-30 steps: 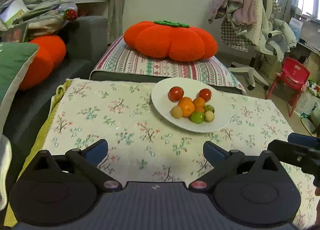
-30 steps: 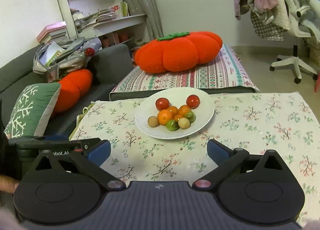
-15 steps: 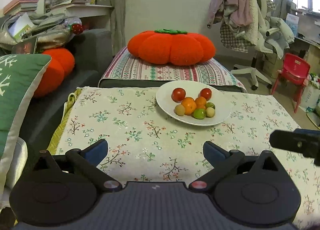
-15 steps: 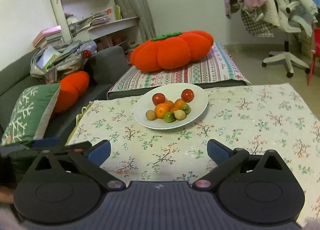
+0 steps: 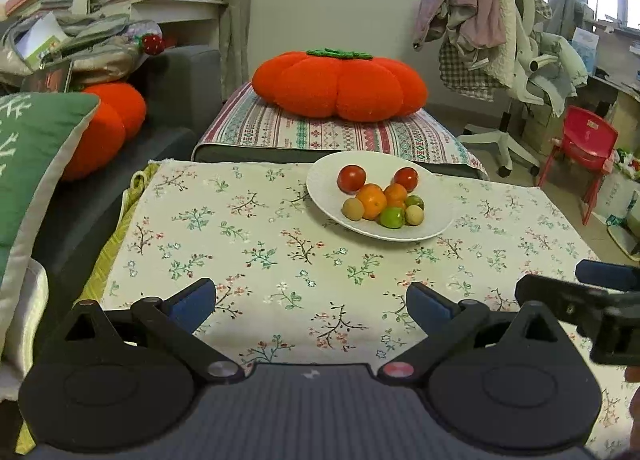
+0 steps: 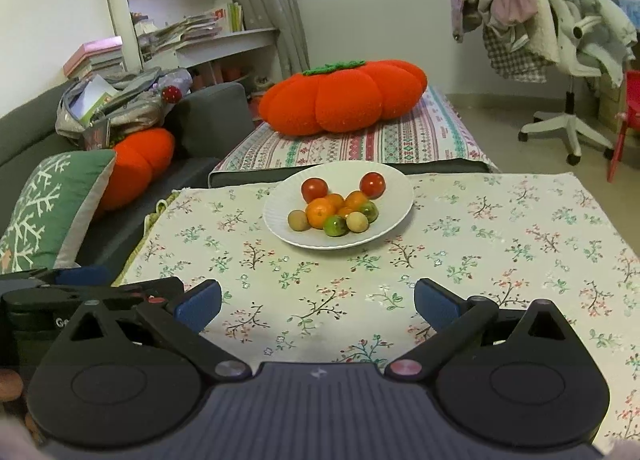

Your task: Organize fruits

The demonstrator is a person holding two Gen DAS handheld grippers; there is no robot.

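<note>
While both tools hang spread wide with nothing between their pads, the left gripper [image 5: 312, 302] and the right gripper [image 6: 318, 300] sit over the near edge of the flowered tablecloth [image 5: 256, 244], side by side. Over the last second both have drawn back and levelled out, so the white plate [image 6: 280, 200] now looks farther off. It rests toward the cloth's far edge, bearing two tomatoes [image 6: 314, 189], oranges [image 6: 321, 213], limes [image 6: 335, 225] and pale round fruits [image 6: 298, 220] in a tight cluster. That pull-back suits either a pause before sorting or a retreat from a finished arrangement. Bare cloth stretches between grippers and plate, and more lies toward the right edge.
</note>
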